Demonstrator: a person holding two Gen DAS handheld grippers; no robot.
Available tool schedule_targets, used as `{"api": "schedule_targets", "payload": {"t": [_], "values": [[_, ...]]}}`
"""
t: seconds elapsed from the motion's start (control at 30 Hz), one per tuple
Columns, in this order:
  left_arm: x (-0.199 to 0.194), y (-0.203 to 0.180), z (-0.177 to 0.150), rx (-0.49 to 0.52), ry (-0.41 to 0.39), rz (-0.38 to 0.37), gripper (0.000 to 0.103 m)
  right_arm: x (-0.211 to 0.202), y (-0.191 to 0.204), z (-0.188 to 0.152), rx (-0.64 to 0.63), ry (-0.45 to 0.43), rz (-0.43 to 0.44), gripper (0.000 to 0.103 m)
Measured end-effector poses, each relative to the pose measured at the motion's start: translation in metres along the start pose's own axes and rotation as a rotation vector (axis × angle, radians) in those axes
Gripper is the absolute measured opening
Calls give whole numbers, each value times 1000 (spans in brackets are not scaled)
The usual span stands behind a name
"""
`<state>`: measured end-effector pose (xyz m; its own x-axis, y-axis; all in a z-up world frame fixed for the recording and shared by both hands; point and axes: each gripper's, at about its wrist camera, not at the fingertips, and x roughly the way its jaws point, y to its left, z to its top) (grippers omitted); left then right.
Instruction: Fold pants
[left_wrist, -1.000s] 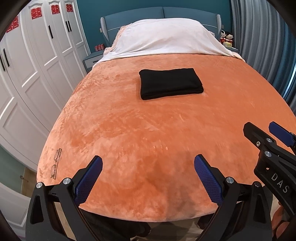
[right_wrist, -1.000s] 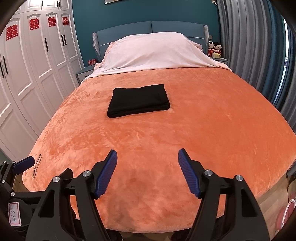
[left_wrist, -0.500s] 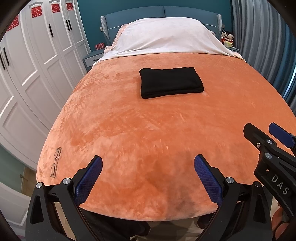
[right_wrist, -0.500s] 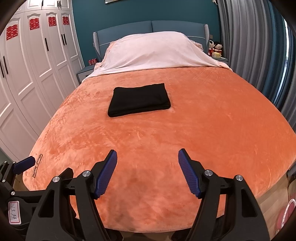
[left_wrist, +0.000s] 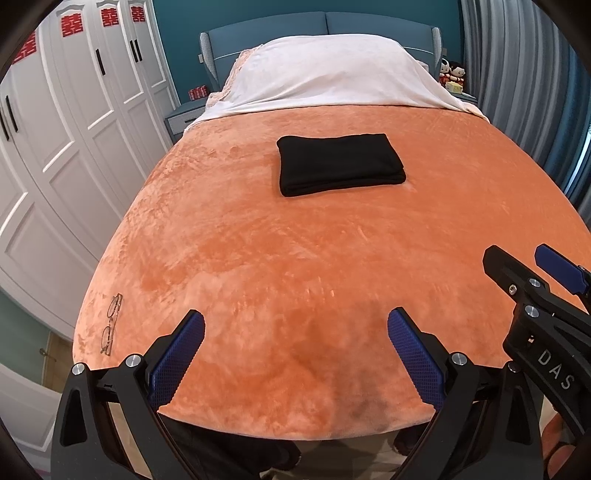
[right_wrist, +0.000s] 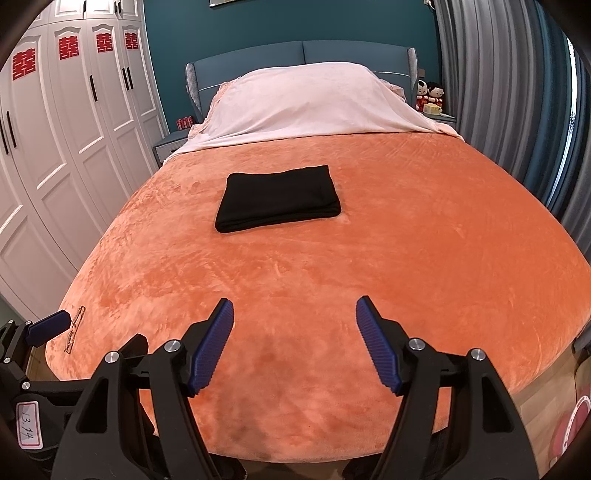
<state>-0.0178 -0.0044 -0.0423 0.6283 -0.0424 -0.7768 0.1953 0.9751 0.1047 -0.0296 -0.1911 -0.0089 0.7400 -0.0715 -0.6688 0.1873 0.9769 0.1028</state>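
Black pants (left_wrist: 338, 164) (right_wrist: 279, 199) lie folded into a neat flat rectangle on the orange blanket (left_wrist: 295, 258) (right_wrist: 406, 240), toward the far half of the bed. My left gripper (left_wrist: 295, 325) hovers over the bed's near edge, jaws open and empty, far from the pants. My right gripper (right_wrist: 294, 312) hangs beside it over the same edge, also open with nothing between its blue pads. The right gripper's fingers (left_wrist: 554, 266) show at the right of the left wrist view, and a left fingertip (right_wrist: 48, 326) shows at the left edge of the right wrist view.
A pair of glasses (left_wrist: 110, 325) (right_wrist: 75, 328) lies at the blanket's near left corner. White pillows (left_wrist: 332, 70) cover the head of the bed. White wardrobes (left_wrist: 74, 129) stand close on the left, grey curtains (right_wrist: 498, 92) on the right, nightstands at both sides of the headboard.
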Motion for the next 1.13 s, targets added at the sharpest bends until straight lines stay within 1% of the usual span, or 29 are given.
{"api": "schedule_targets", "payload": {"t": [0.13,0.3,0.47,0.63,0.77,0.87,0.93,0.97,1.0,1.07,1.1,1.13], "values": [[0,0,0,3,0,-1,98,0,1,0,1,-1,-1,67],[1,-1,-2,6,-3,16,98,0,0,0,-1,-1,2,67],[4,2,-2,-14,12,-23,98,0,0,0,0,1,0,67],[3,5,-4,-34,-10,-56,98,0,-1,0,3,0,4,67],[-4,-3,-5,8,-62,-2,98,1,-2,-1,-1,1,3,67],[-1,-4,-5,7,-45,-4,98,2,-4,-1,-4,-1,3,67],[6,-1,-3,-18,-5,20,98,1,-3,-2,1,-3,-2,67],[7,1,-3,-25,3,23,98,1,-3,-3,4,-4,-4,67],[8,2,-3,-29,3,12,98,1,-3,-4,6,-6,-7,68],[7,3,-4,-22,-5,15,98,1,-4,-5,10,-4,-11,72],[6,3,-5,-17,-10,20,98,1,-5,-4,11,-7,-14,78],[6,2,-5,-13,-10,21,98,0,-5,-4,13,-11,-20,79]]}}
